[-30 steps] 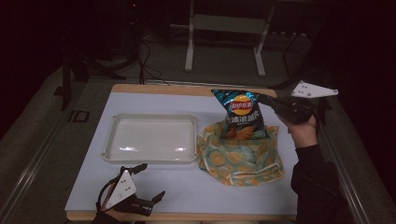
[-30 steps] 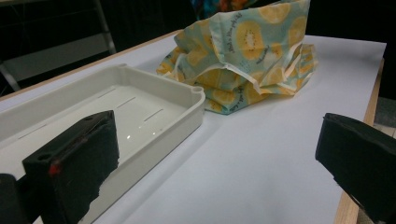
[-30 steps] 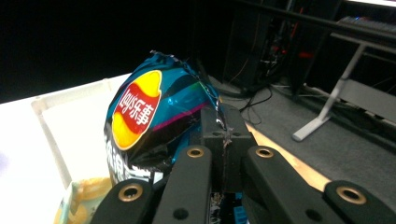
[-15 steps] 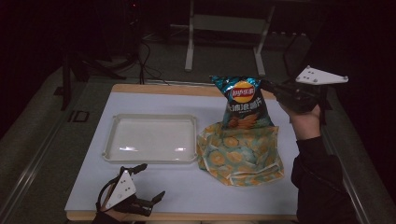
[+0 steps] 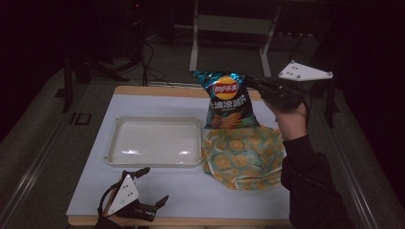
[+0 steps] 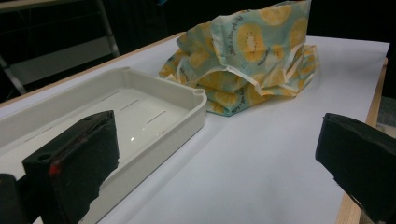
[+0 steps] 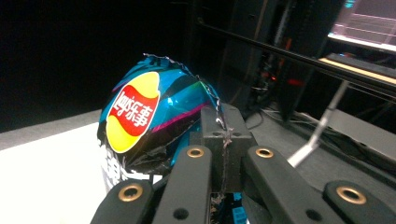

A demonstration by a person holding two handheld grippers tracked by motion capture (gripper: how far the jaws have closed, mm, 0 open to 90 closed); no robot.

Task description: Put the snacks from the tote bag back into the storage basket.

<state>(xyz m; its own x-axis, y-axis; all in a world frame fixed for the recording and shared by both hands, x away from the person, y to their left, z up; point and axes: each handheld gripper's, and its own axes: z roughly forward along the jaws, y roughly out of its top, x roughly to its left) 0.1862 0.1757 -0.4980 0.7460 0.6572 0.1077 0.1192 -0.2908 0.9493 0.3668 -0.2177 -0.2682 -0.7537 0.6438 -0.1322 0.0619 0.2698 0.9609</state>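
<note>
A blue bag of chips (image 5: 228, 100) with a red and yellow logo hangs in the air above the far side of a fruit-print cloth bag (image 5: 243, 157). My right gripper (image 5: 253, 83) is shut on the chip bag's top corner. In the right gripper view the jaws pinch the crimped top edge of the chip bag (image 7: 149, 121), with the right gripper (image 7: 224, 135) pressed together. The left gripper (image 5: 150, 188) rests near the table's front left edge, open and holding nothing. Its wide-apart jaws in the left gripper view frame the white tray (image 6: 154, 116) and the cloth bag (image 6: 247, 56).
An empty white tray (image 5: 114, 143) lies left of the cloth bag on the white table (image 5: 191, 200). Metal stand legs (image 5: 196, 43) and cables stand on the floor beyond the far edge. The person's dark sleeve (image 5: 310, 186) runs along the table's right side.
The right gripper has lifted the chip bag up out of the cloth bag and carried it a little to the left and away. The left gripper has stayed in place.
</note>
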